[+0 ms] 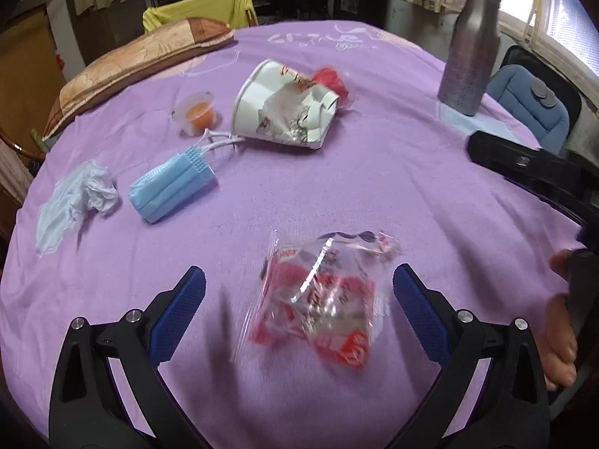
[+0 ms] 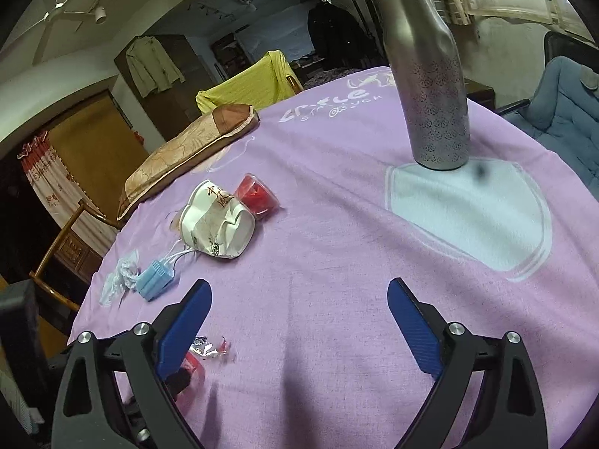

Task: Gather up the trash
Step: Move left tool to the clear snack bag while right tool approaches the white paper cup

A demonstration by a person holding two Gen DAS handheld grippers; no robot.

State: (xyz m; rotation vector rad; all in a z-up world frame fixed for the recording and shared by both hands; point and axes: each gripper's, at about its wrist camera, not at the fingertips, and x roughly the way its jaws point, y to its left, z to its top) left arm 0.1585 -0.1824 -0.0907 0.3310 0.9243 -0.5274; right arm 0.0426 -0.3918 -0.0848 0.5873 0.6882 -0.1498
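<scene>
A clear and red snack wrapper (image 1: 318, 295) lies on the purple cloth between the fingers of my open left gripper (image 1: 299, 288), untouched. Farther off lie a crushed white paper cup (image 1: 284, 104), a red jelly cup (image 1: 331, 78), an orange jelly cup (image 1: 198, 112), a blue face mask (image 1: 172, 187) and a crumpled white tissue (image 1: 75, 198). My right gripper (image 2: 299, 299) is open and empty over bare cloth; the wrapper's end (image 2: 207, 348) shows beside its left finger. The paper cup (image 2: 217, 220) and mask (image 2: 155, 277) lie to its left.
A tall metal bottle (image 2: 430, 75) stands at the far right on a pale patch of the cloth (image 2: 468, 217). A brown pillow (image 1: 138, 63) lies at the far left edge. A blue cushioned chair (image 1: 531, 101) stands beyond the right edge.
</scene>
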